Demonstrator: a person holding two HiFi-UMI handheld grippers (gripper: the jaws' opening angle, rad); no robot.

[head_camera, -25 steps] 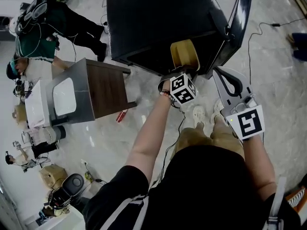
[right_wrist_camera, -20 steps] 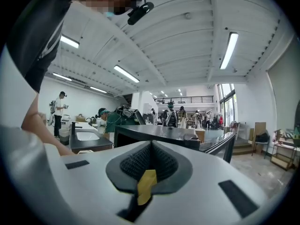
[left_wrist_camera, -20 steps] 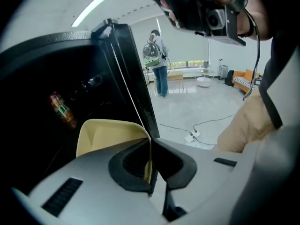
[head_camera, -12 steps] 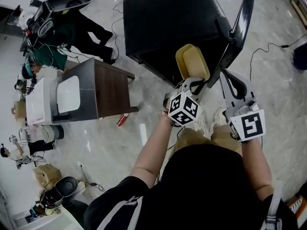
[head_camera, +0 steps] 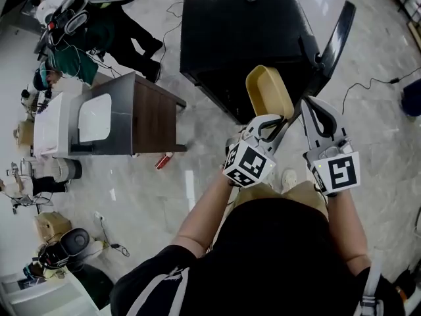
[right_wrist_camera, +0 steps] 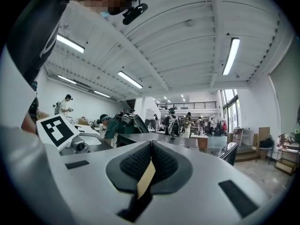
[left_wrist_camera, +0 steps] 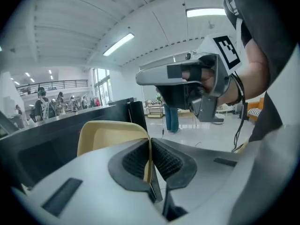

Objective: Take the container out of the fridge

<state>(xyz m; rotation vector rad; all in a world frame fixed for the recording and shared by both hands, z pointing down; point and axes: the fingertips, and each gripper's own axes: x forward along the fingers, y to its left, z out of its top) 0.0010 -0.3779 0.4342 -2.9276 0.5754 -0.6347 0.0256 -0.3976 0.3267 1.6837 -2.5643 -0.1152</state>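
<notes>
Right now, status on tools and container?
Left tool shut on yellow container rim. Right tool shut, off the container. Container out of black fridge, door open beside it. Nothing in the way seen.

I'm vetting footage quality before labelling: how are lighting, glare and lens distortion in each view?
Head view: evenly lit, soft glare on the glossy floor, container sharp, scene bowed at the edges. Left gripper view: strong fisheye with black corners, ceiling lights blown out. Right gripper view: same fisheye vignette, bright ceiling strips, right tool in focus.
</notes>
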